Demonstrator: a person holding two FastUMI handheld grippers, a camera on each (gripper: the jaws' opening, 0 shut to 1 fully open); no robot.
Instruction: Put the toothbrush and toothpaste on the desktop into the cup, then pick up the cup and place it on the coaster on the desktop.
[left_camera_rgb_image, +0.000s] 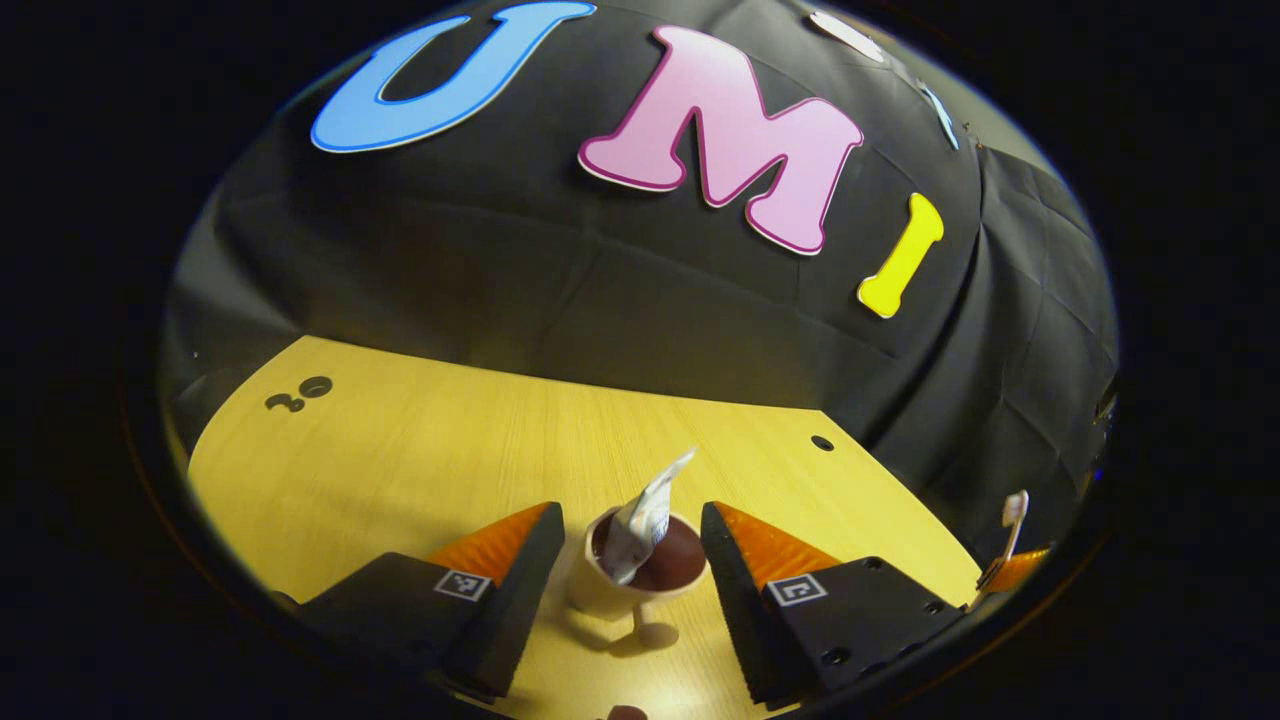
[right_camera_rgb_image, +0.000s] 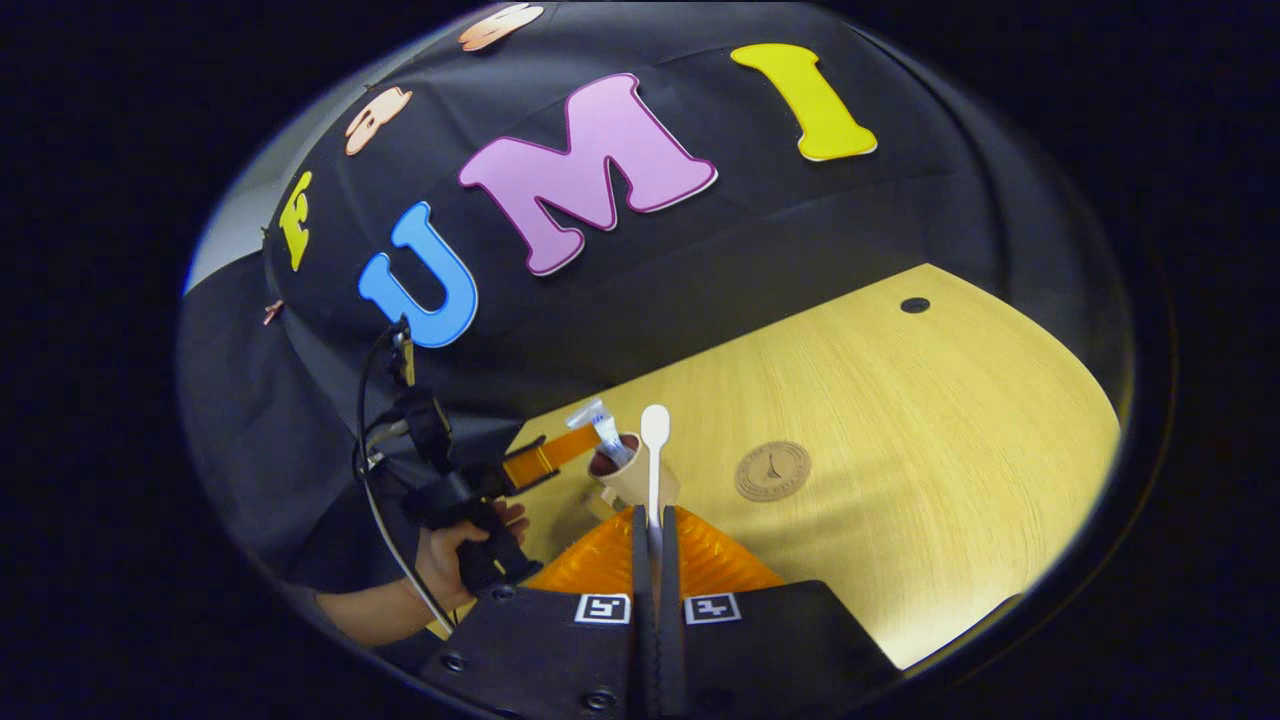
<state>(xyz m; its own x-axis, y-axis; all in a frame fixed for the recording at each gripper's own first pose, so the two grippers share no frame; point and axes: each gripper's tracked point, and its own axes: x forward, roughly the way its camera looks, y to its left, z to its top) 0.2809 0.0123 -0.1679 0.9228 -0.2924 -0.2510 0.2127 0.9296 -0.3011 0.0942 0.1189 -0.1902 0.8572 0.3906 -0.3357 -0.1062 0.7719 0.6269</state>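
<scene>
- Toothpaste (left_camera_rgb_image: 640, 520): tube already standing in the cup (left_camera_rgb_image: 625, 590), leaning, its crimped end poking above the rim. I count that half of the loading as done.
- Cup: sits on the table (left_camera_rgb_image: 400, 460), between the fingers of my left gripper (left_camera_rgb_image: 625, 575). Those fingers are spread wide, one on each side of the cup with a gap showing on both sides; not touching it as far as I can tell.
- Toothbrush (right_camera_rgb_image: 654, 470): pinched in my right gripper (right_camera_rgb_image: 652, 525), fingers pressed together on the handle, head pointing up and away from me. In the right gripper view it is in line with the cup (right_camera_rgb_image: 625, 480), just beside or above it; I cannot tell whether it is over the mouth yet. Not in the cup.
- In the left gripper view the toothbrush head (left_camera_rgb_image: 1014, 510) shows at the far right edge, off to the side of the cup.
- Coaster (right_camera_rgb_image: 772, 470): round disc lying bare on the table, near the cup on its right in the right gripper view, not touching it.
- In the right gripper view I also see my left gripper (right_camera_rgb_image: 545, 460) farther off, held in a hand (right_camera_rgb_image: 465, 545), reaching to the cup.
- Progress, my judgement: roughly a third done. Left: lower the toothbrush into the cup and let go, then grip the cup and set it on the coaster.
- Watch: the leaning tube takes up much of the mouth, so the brush may have to enter on the free side.
</scene>
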